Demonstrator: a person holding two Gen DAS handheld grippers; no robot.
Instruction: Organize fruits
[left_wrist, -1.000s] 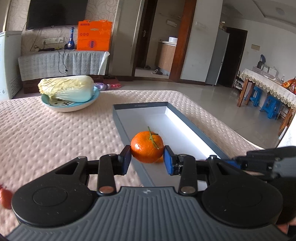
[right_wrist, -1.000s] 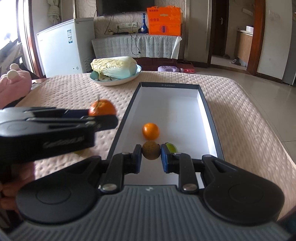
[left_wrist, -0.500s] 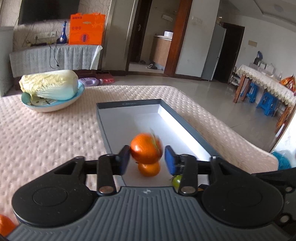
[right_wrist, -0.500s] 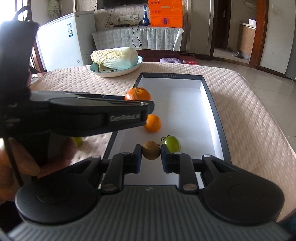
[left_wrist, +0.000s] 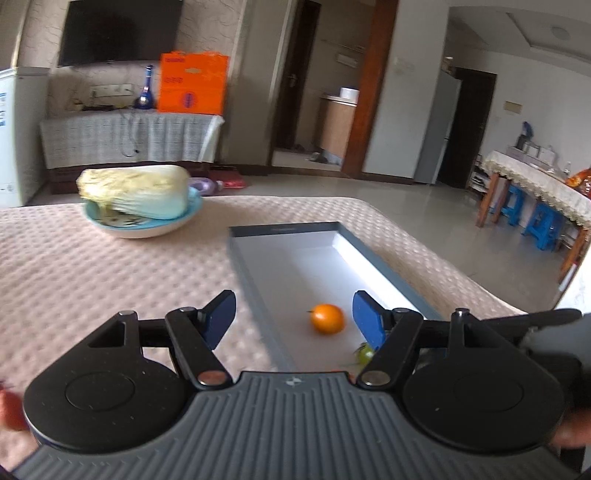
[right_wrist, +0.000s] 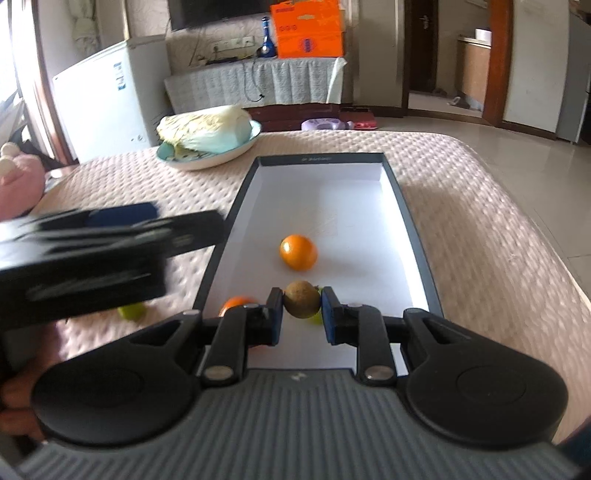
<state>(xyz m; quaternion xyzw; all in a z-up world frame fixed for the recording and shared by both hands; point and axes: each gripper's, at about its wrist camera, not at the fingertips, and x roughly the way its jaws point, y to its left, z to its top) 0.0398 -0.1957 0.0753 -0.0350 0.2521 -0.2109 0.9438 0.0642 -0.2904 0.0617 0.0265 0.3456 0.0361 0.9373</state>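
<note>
A long grey tray (left_wrist: 255, 291) (right_wrist: 406, 206) with a white floor lies on the pink quilted table. One orange (left_wrist: 327, 318) (right_wrist: 298, 252) rests in it. A second orange (right_wrist: 236, 303) lies at the tray's near left corner, partly hidden by a finger. My left gripper (left_wrist: 293, 316) is open and empty above the tray's left wall; it shows blurred in the right wrist view (right_wrist: 122, 221). My right gripper (right_wrist: 301, 312) is shut on a brown kiwi (right_wrist: 301, 298) above the tray's near end. A green fruit (left_wrist: 365, 352) (right_wrist: 316, 317) lies under it.
A blue-rimmed plate with a napa cabbage (left_wrist: 136, 197) (right_wrist: 207, 129) stands at the table's far left. Another green fruit (right_wrist: 132, 312) lies on the quilt left of the tray. A red fruit (left_wrist: 11, 410) shows at the left wrist view's left edge.
My left gripper opened and let go of the stemmed orange, which now lies in the tray's near left corner. The left gripper drew back to the left. The right gripper still holds the kiwi.
</note>
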